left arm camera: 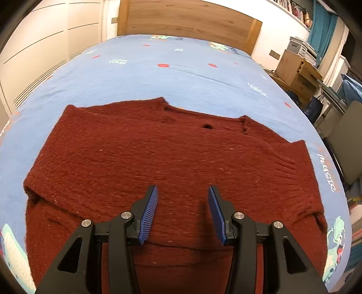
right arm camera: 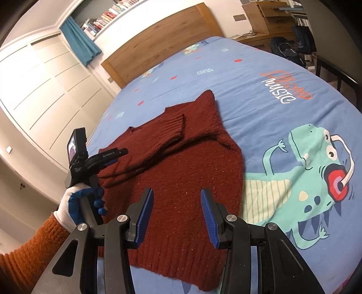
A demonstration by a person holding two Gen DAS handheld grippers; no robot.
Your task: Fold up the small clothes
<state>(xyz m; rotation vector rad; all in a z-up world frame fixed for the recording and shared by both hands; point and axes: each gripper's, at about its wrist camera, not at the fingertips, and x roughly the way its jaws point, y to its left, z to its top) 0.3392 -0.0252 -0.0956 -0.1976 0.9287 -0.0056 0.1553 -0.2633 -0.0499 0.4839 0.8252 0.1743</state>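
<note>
Knitwear lies spread on the bed: a dark red sweater (left arm camera: 158, 162) of coarse, nubbly wool, with one ribbed cuff (right arm camera: 174, 126) folded in over its body. It rests flat on a smooth blue bedsheet (left arm camera: 140, 74) printed with red dots, leaf sprigs and a green dinosaur (right arm camera: 316, 181). The left gripper (left arm camera: 183, 214) hangs over the sweater's middle, its ridged blue pads (left arm camera: 150, 214) apart with nothing between them. The right gripper (right arm camera: 178, 217) hovers above the ribbed hem, jaws likewise parted and empty. A gloved hand (right arm camera: 77, 203) holds the left tool's handle. Bare sheet stretches beyond the sweater toward the wooden headboard (left arm camera: 187, 20).
</note>
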